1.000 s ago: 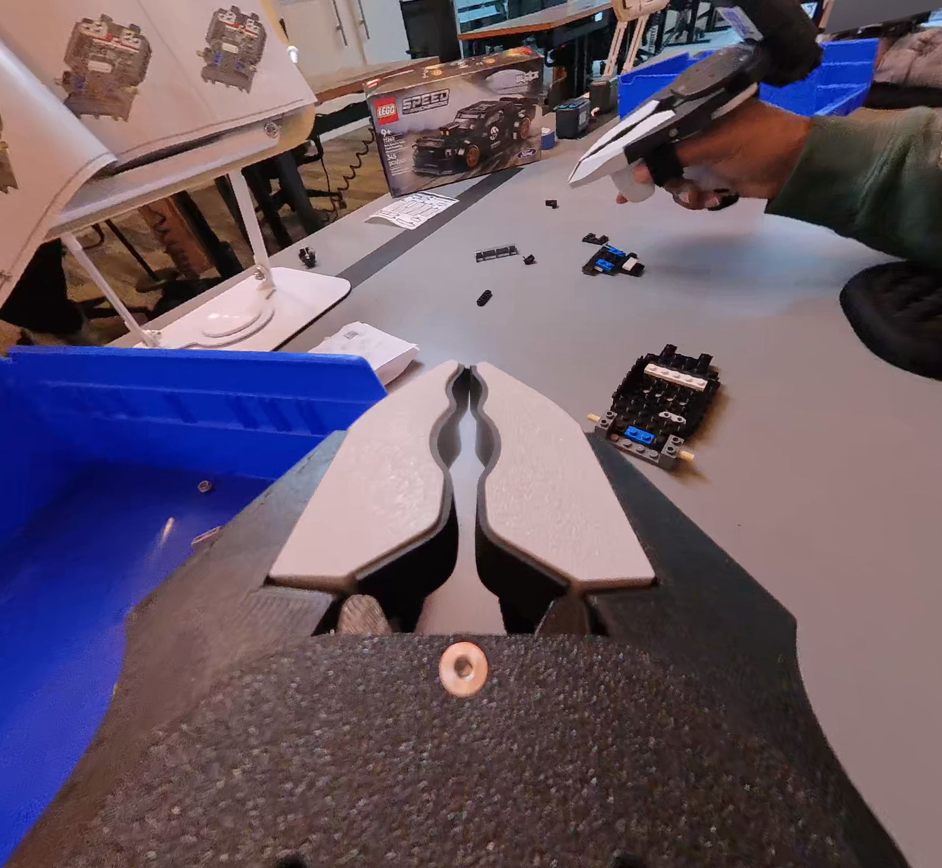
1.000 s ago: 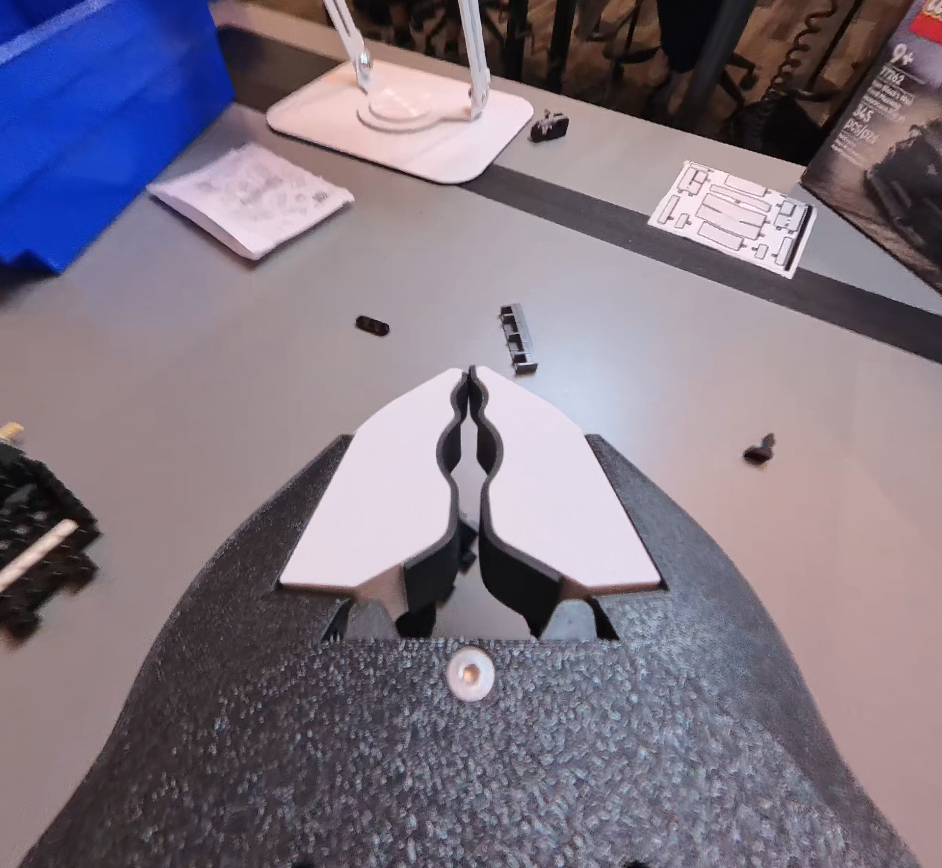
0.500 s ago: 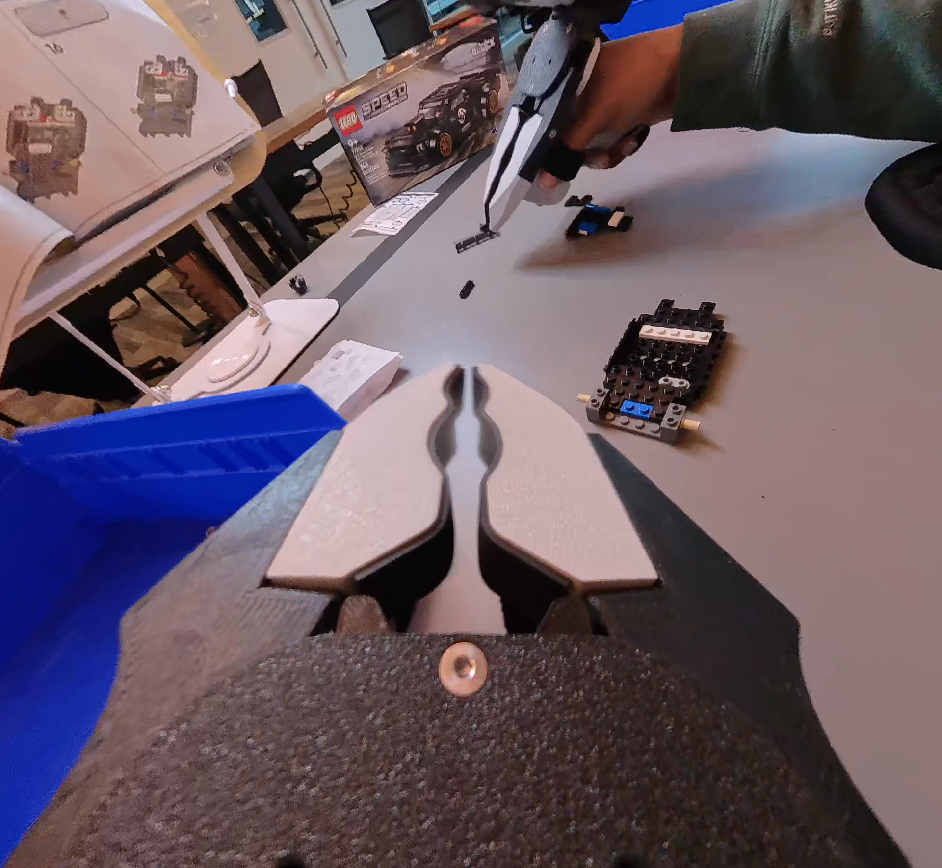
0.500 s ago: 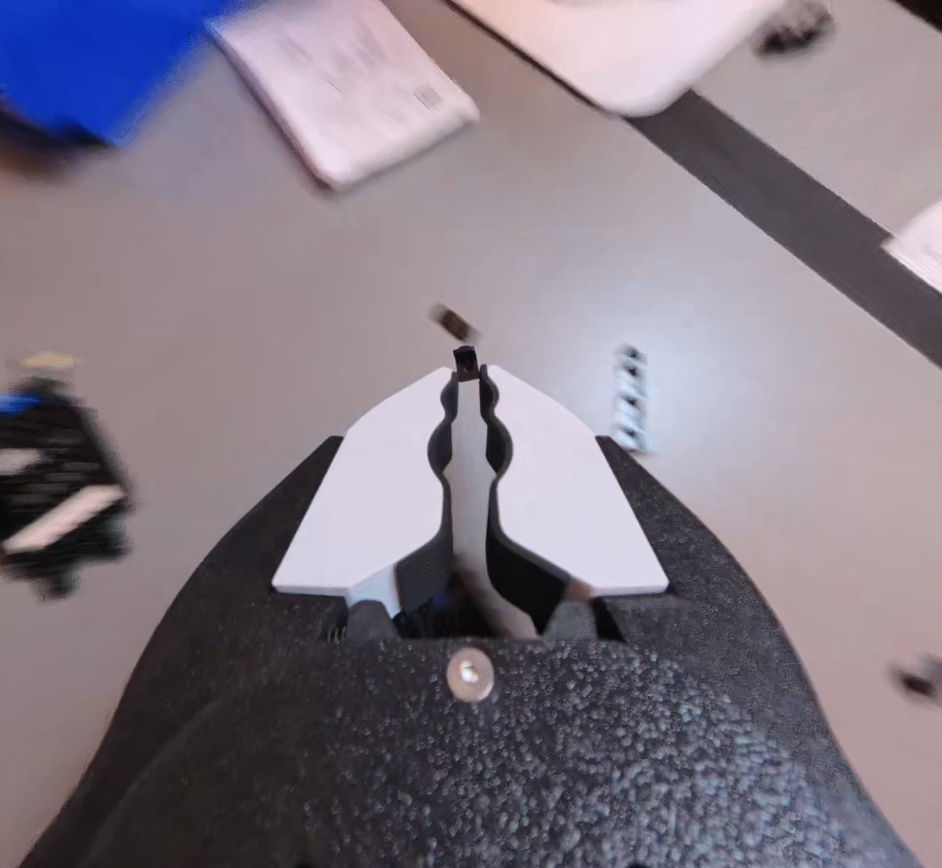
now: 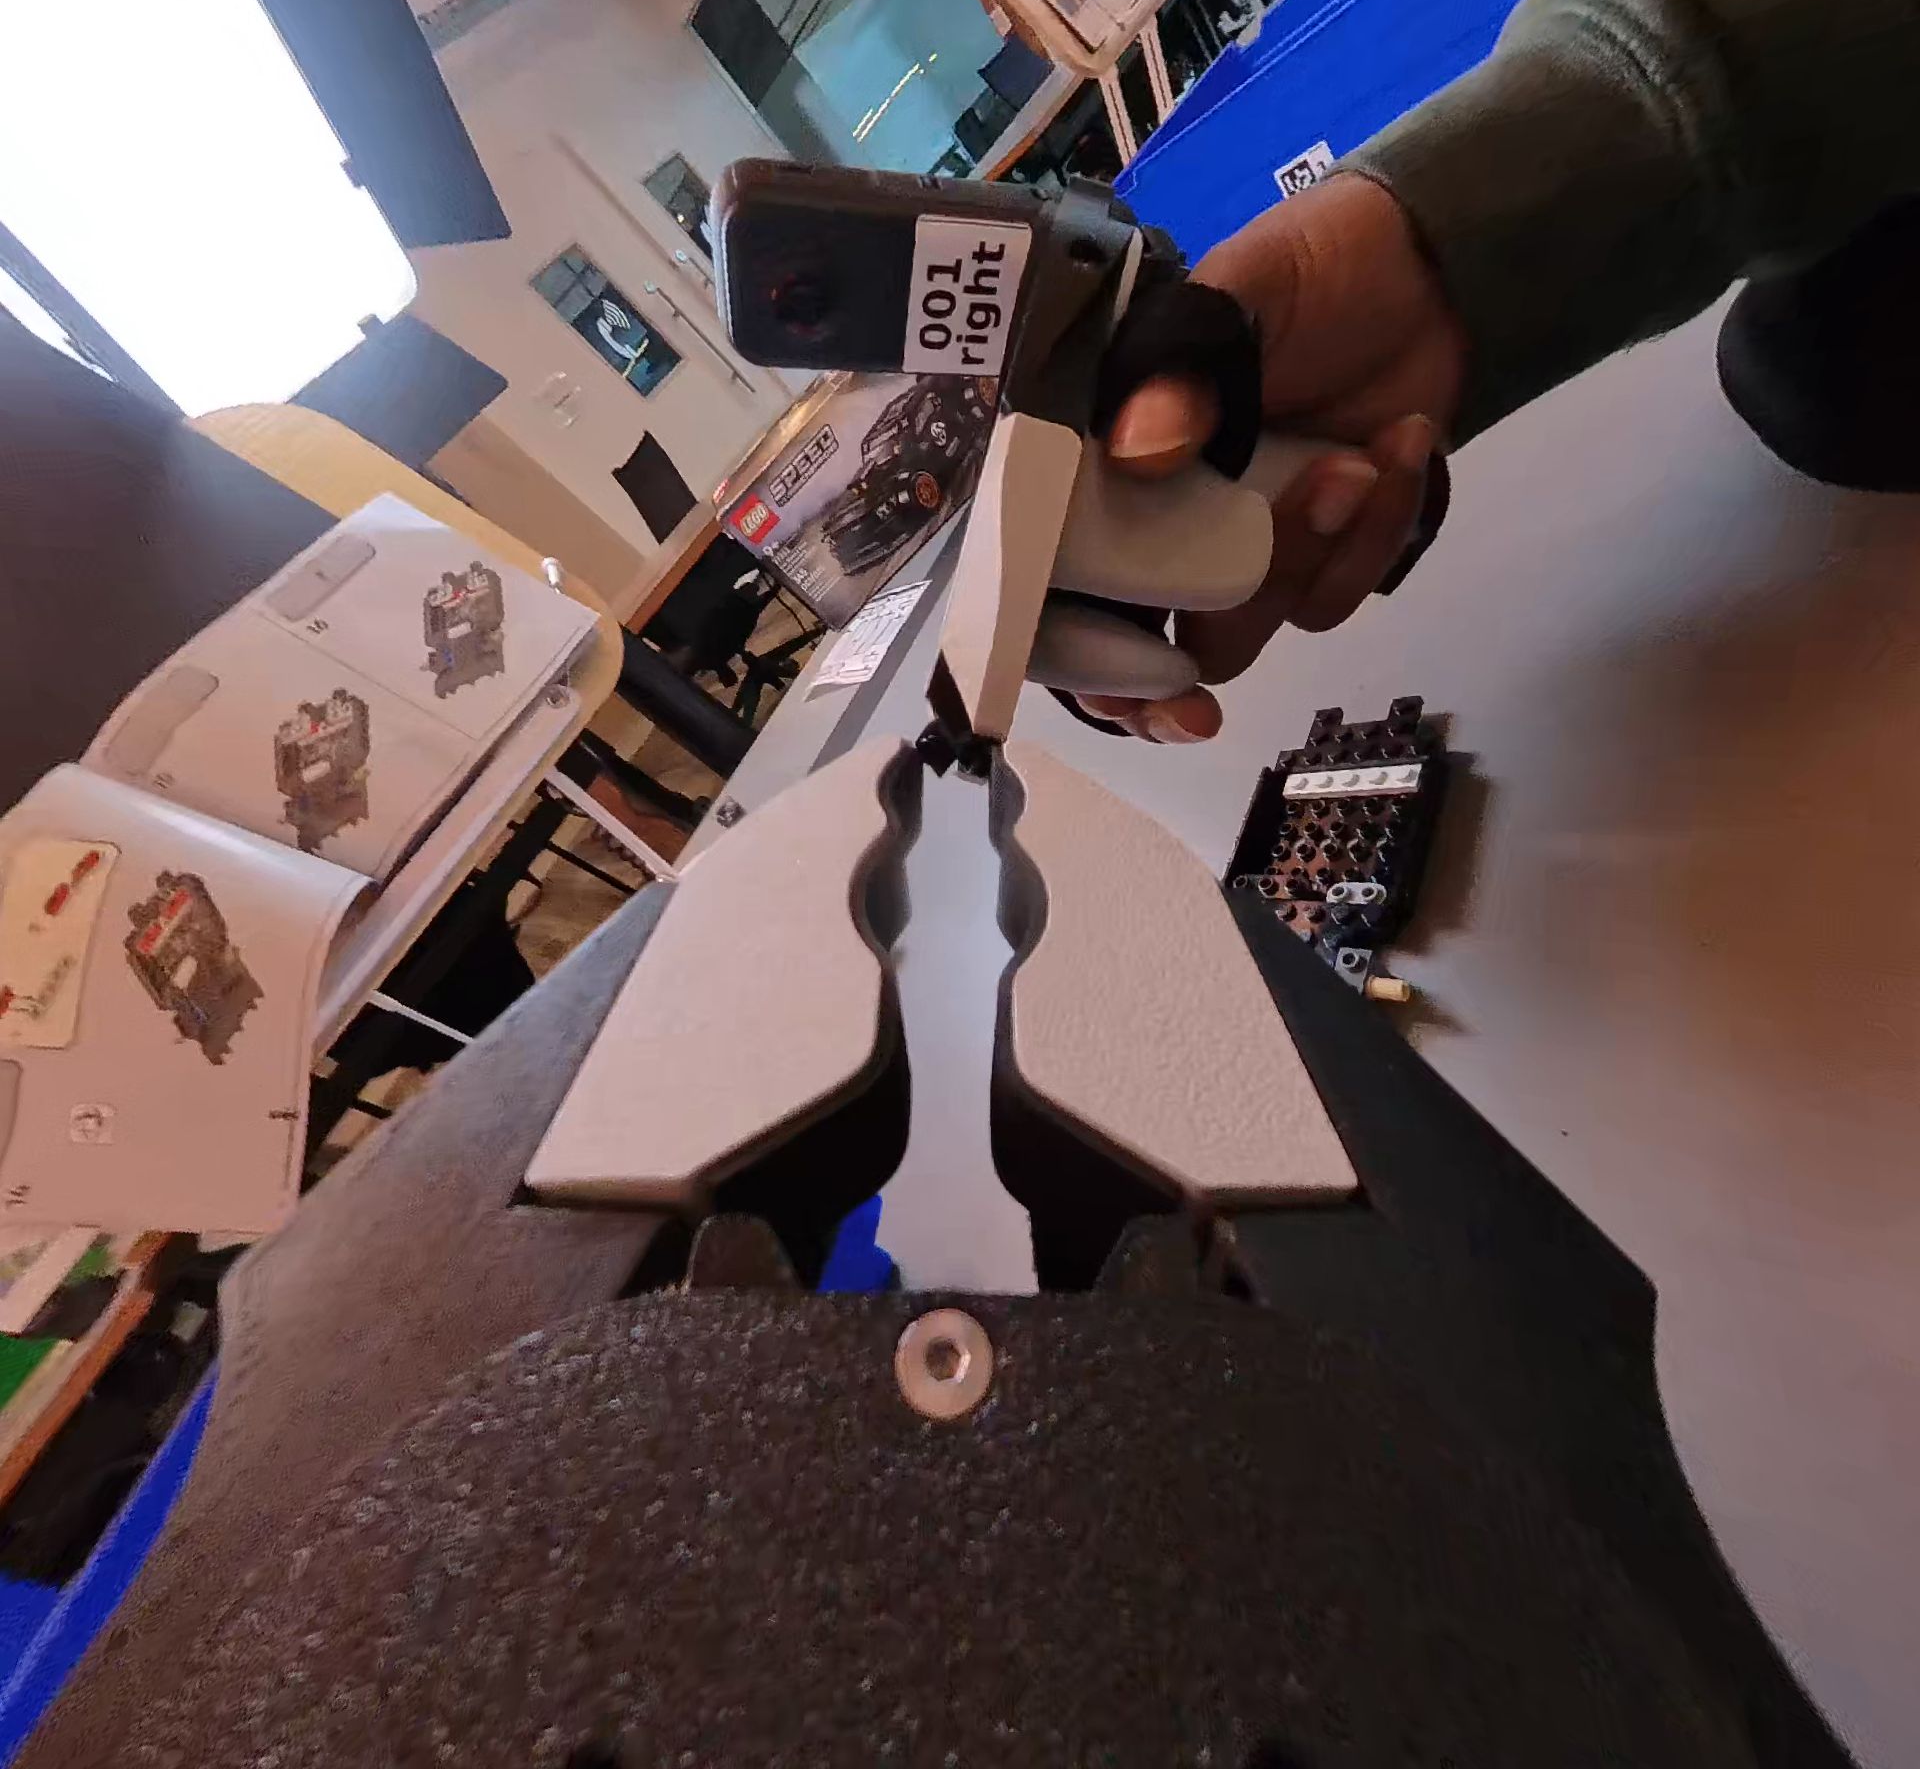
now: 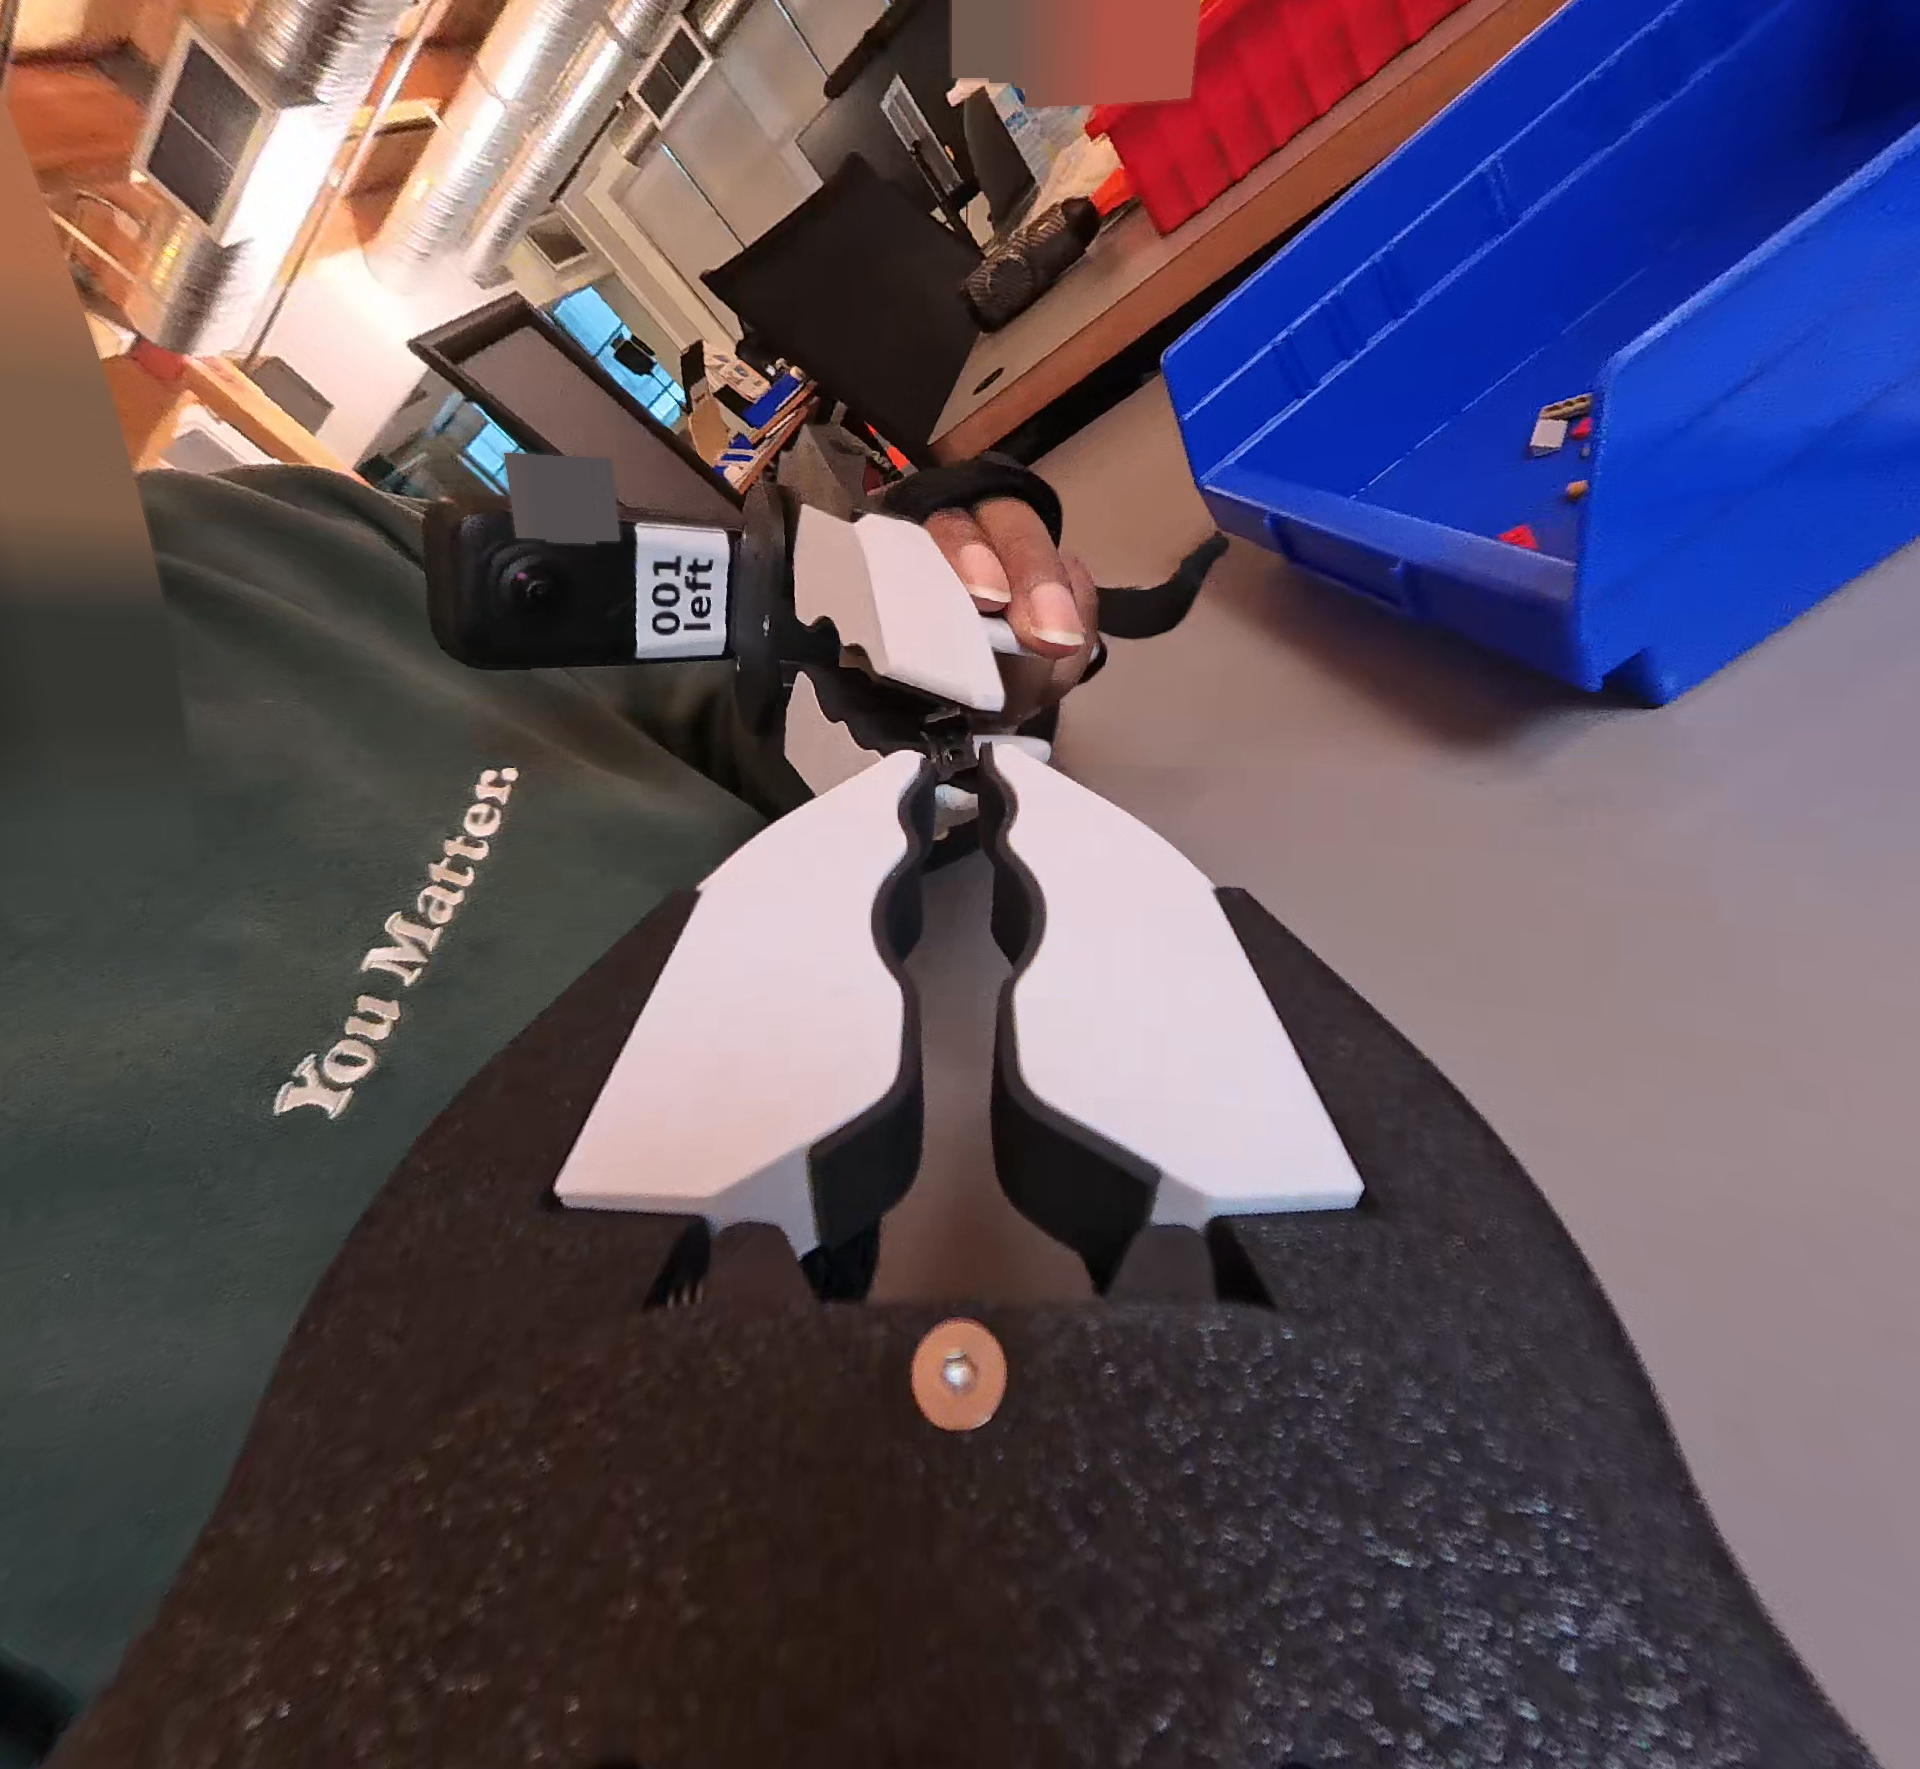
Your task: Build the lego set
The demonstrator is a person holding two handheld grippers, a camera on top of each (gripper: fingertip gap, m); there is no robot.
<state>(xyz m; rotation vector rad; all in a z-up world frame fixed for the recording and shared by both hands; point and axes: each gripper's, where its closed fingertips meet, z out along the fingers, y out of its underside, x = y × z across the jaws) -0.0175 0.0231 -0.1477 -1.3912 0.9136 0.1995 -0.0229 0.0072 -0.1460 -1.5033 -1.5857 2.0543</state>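
Both hand-held grippers rose, meeting; blue bin (image 6: pixel 1403 431) holds loose bricks (image 6: pixel 1553 436).

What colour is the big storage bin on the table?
Blue; the bin shows best in the right wrist view.

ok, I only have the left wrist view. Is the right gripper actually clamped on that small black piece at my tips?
Observer: Yes. In the right wrist view, the small black piece sits pinched between the tips of the right gripper.
Operator: Does the left gripper have it too?
Observer: From that side the left gripper meets the piece tip to tip, but I cannot tell whether it is clamping.
Operator: Anything in the blue bin?
Observer: The blue bin holds a few loose pieces, grey and red, on its floor.
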